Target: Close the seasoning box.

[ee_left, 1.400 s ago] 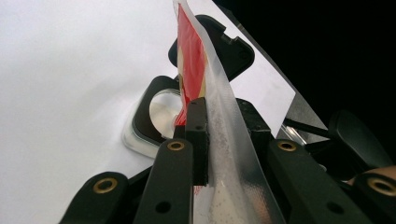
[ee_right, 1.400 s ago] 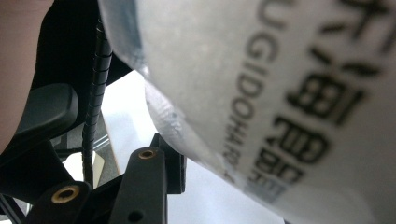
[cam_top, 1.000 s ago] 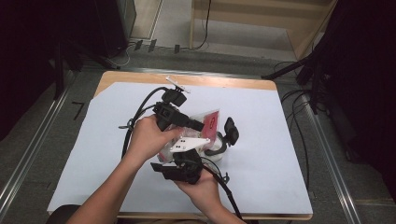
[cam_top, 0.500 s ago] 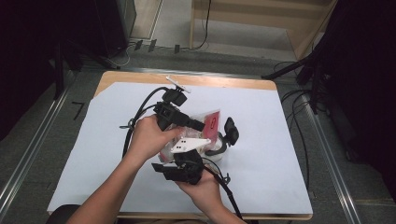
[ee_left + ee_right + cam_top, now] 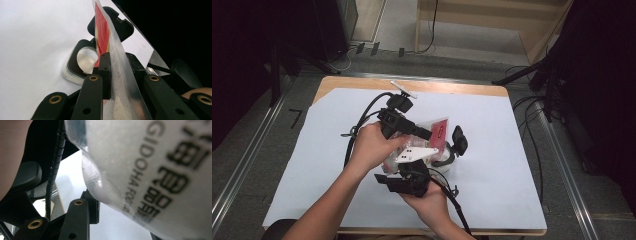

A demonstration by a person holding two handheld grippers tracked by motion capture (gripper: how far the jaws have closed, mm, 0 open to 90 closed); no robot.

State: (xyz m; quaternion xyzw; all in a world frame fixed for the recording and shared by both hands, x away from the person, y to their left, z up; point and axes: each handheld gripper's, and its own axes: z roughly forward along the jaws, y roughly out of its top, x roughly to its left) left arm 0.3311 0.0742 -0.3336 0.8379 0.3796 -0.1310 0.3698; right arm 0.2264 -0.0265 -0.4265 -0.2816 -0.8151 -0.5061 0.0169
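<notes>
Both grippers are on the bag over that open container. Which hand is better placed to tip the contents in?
Probably left. The left gripper is shut on the bag directly above the container. The right gripper grips the bag's bulging body from below, suited to supporting it.

claws: black | brass screws | black cables | bare forearms

High view looks down on the table; both tool cameras press close against the bag.
</notes>
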